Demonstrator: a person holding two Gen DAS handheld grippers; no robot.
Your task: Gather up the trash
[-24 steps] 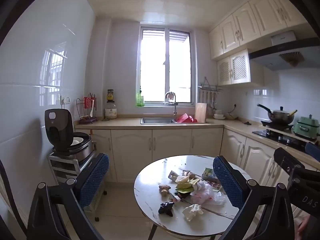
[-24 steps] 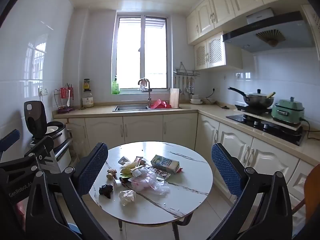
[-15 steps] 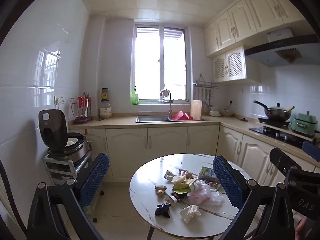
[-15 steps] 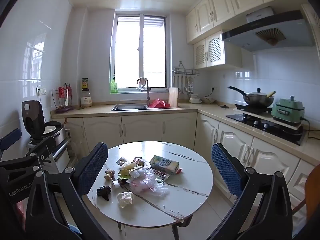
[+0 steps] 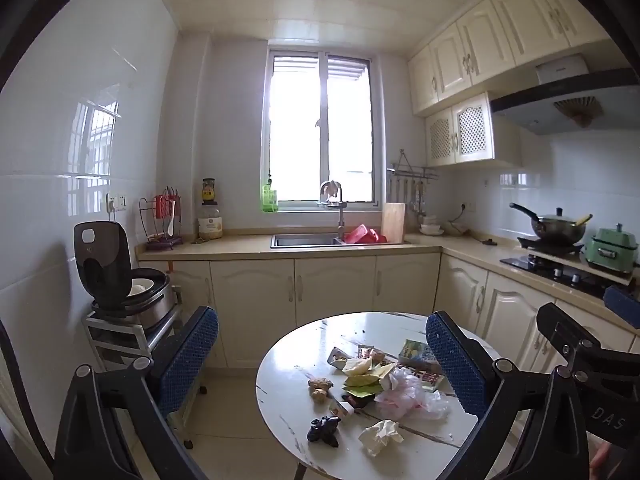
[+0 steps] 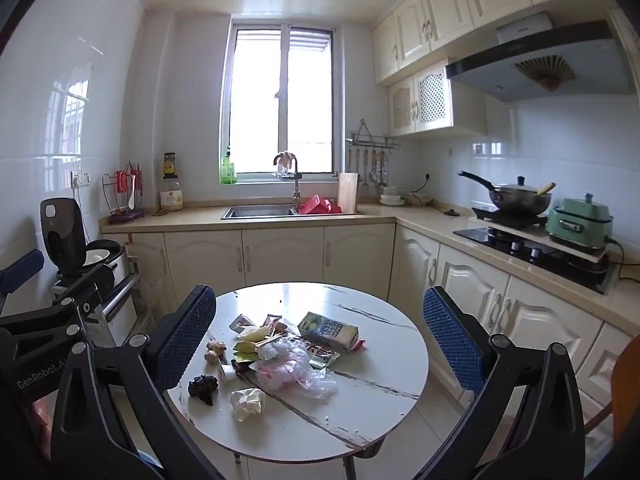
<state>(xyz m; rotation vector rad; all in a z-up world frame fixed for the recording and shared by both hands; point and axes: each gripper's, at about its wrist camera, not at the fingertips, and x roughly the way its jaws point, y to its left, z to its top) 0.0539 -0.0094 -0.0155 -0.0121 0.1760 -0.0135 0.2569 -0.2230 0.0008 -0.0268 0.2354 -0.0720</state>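
White marble-look round surface (image 6: 372,396) carries the trash in a loose heap toward its 9 o'clock side: a crumpled tissue (image 6: 248,402) at the heap's 6 o'clock, a dark clump (image 6: 204,388) at 8 o'clock, a thin plastic bag (image 6: 292,368) in the middle and a flattened drink carton (image 6: 328,331) at 1 o'clock. Both the left tongs (image 5: 322,360) and the right tongs (image 6: 320,338) are spread wide, gripping nothing, held apart from the heap.

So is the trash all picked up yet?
Not yet. Nothing looks collected: the crumpled tissue, plastic bag and drink carton all lie on the round table. The left gripper and right gripper are open and empty.
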